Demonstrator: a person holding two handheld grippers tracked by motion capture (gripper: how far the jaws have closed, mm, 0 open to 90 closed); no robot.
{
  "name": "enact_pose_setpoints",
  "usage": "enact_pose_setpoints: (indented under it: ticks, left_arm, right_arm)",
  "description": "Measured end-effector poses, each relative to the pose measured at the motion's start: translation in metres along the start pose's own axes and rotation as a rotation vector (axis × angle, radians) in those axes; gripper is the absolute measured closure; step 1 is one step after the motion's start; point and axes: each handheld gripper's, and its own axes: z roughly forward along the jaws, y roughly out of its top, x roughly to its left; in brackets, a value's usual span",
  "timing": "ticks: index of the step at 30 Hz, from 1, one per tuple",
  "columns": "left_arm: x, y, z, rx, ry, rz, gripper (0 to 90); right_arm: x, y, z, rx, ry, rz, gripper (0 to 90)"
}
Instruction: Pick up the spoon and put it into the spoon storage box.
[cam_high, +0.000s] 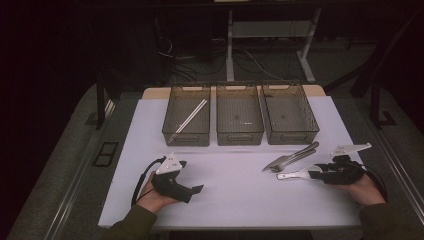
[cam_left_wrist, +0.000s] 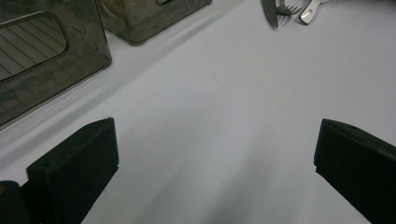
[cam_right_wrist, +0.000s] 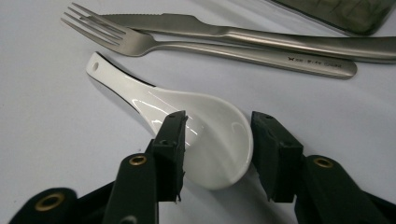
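Right tool (cam_right_wrist: 217, 154) astride spoon bowl (cam_right_wrist: 210, 140)

Glossy white ceramic spoon (cam_right_wrist: 205, 135)

A lab: dark room, cables (cam_high: 175, 60) on the floor, desk legs (cam_high: 230, 45) behind the covered table (cam_high: 230, 195).

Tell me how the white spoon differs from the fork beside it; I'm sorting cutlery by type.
The white spoon is glossy ceramic, short and broad, with a hole in its handle; the fork is brushed metal, long and slim. The spoon's bowl sits between the right tongs; the fork lies untouched against a knife. Both lie flat on the table.
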Motion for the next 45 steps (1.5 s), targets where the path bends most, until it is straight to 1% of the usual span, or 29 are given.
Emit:
enact_pose_setpoints:
  ticks: [3, 7, 11, 14, 20, 25, 27, 35, 39, 42, 45]
  left_arm:
    - [0.000, 0.000, 0.000, 0.003, -0.002, -0.001, 0.0]
    - [0.000, 0.000, 0.000, 0.002, -0.005, 0.002, 0.0]
    - [0.000, -0.001, 0.000, 0.001, -0.014, -0.001, 0.0]
    - [0.000, -0.001, 0.001, 0.000, -0.020, 0.007, 0.0]
    - [0.000, -0.002, 0.001, -0.016, -0.039, 0.011, 0.0]
    - [0.000, -0.003, 0.001, -0.015, -0.046, 0.011, 0.0]
    - [0.000, -0.003, 0.001, -0.016, -0.048, 0.016, 0.0]
    - [0.000, -0.003, 0.001, -0.017, -0.050, 0.015, 0.0]
    - [0.000, -0.003, 0.001, -0.020, -0.050, 0.007, 0.0]
    - [0.000, -0.003, 0.001, -0.020, -0.051, 0.008, 0.0]
    - [0.000, -0.003, 0.001, -0.021, -0.053, 0.008, 0.0]
  right_arm:
    - [0.002, 0.000, 0.000, 0.010, 0.002, -0.024, 61.5]
    - [0.003, -0.001, 0.000, 0.016, 0.011, -0.039, 66.2]
    - [0.002, -0.001, -0.002, 0.018, 0.025, -0.031, 70.0]
    - [0.000, -0.002, -0.003, 0.018, 0.032, -0.026, 72.6]
    - [-0.002, -0.002, -0.005, 0.016, 0.055, -0.010, 77.2]
    - [-0.002, -0.003, -0.007, 0.016, 0.085, -0.017, 81.4]
    - [-0.002, -0.003, -0.007, 0.016, 0.096, -0.025, 82.3]
    - [0.001, -0.003, -0.009, 0.022, 0.101, -0.043, 82.8]
    - [0.004, -0.002, -0.011, 0.019, 0.105, -0.057, 82.9]
    - [0.004, -0.002, -0.015, 0.003, 0.111, -0.059, 83.0]
    - [0.005, -0.002, -0.021, -0.024, 0.111, -0.066, 82.9]
